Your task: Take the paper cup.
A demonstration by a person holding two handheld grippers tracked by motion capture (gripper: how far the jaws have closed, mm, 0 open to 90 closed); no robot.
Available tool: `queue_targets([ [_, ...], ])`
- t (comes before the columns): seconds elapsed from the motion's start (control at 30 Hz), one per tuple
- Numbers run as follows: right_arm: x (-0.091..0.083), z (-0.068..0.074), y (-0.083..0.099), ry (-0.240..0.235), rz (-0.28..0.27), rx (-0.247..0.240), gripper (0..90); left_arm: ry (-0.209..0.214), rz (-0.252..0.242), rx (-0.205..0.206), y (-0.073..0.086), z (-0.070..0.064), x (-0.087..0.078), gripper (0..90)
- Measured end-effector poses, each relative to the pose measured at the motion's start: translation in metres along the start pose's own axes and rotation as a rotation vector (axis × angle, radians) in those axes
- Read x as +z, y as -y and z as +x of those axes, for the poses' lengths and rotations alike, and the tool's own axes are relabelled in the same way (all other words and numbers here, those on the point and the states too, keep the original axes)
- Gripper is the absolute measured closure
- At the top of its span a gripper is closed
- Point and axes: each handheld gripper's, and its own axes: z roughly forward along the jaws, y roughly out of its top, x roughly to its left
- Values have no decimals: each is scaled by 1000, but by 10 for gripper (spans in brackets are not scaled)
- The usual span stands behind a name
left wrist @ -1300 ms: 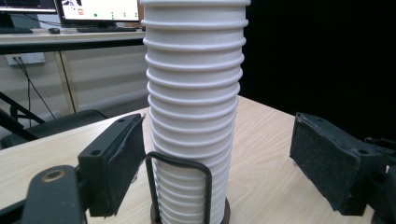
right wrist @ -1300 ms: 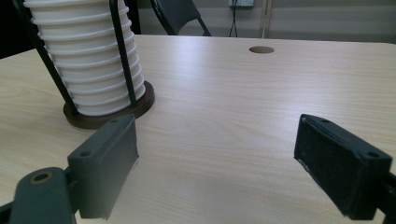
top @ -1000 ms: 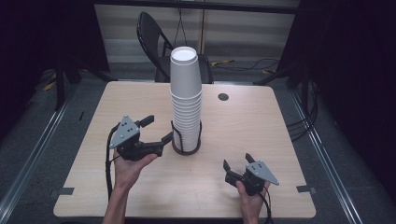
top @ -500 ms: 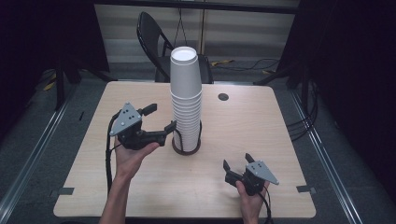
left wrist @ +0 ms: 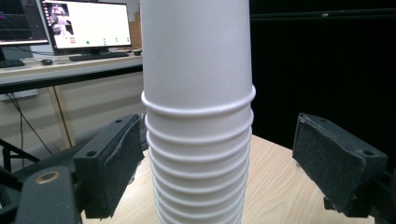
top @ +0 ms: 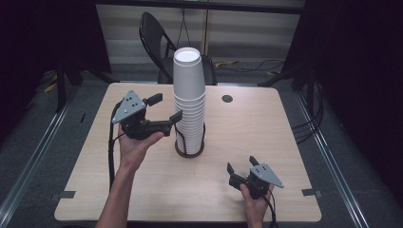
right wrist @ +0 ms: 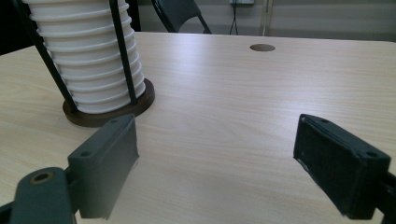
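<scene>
Stack of white paper cups [top: 189, 102]: upright, nested, seated in a holder of black rods on a dark round base [top: 189, 149], mid-table [top: 266, 137].

Left gripper [top: 164, 111]: raised off the table, jaws spread wide. Its near jaw lies just beside the stack's ribbed rims, the far jaw well out behind. In the left gripper view the stack [left wrist: 198, 112] stands between the two pads [left wrist: 116, 163], closer to the left one, neither pad touching it. Uppermost cup's rim sits a little above pad level.

Right gripper [top: 241, 167]: resting low near the table's near edge, jaws wide, nothing held. In the right gripper view the base and lower cups [right wrist: 88, 56] lie ahead and to the left of the jaws, well apart from them.

Change noted: a second ago the left gripper hung lower, level with the holder's rods; half a second ago higher and closer in; now higher again, with the stack bracketed by the open jaws. Right gripper and stack unchanged throughout.

Assessment: the left gripper appears lined up to take a cup from the top of the stack. Likely still needed: closing on the top cup's wall above its rim rather than on the rims beneath, lest several cups lift together.
</scene>
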Motion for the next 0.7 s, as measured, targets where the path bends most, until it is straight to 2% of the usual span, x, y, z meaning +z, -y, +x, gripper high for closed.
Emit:
queue_targets([
  [0.2,1,1,0,1,3,-11,133,6,11,4,-9,5,7,157],
  [0.23,1,1,0,0,5,-11,133,8,5,-7,-11,5,8,157],
  [0.37,1,1,0,-1,5,-7,133,4,10,22,-20,6,12,157],
  [0.43,1,1,0,-2,5,-8,133,15,20,25,-23,7,14,161],
  [0.53,1,1,0,-2,5,-8,134,8,21,28,-26,9,17,160],
  [0.6,1,1,0,-2,8,-8,134,18,12,16,-29,10,19,159],
  [0.7,1,1,0,-3,10,-8,134,14,21,28,-36,12,23,157],
])
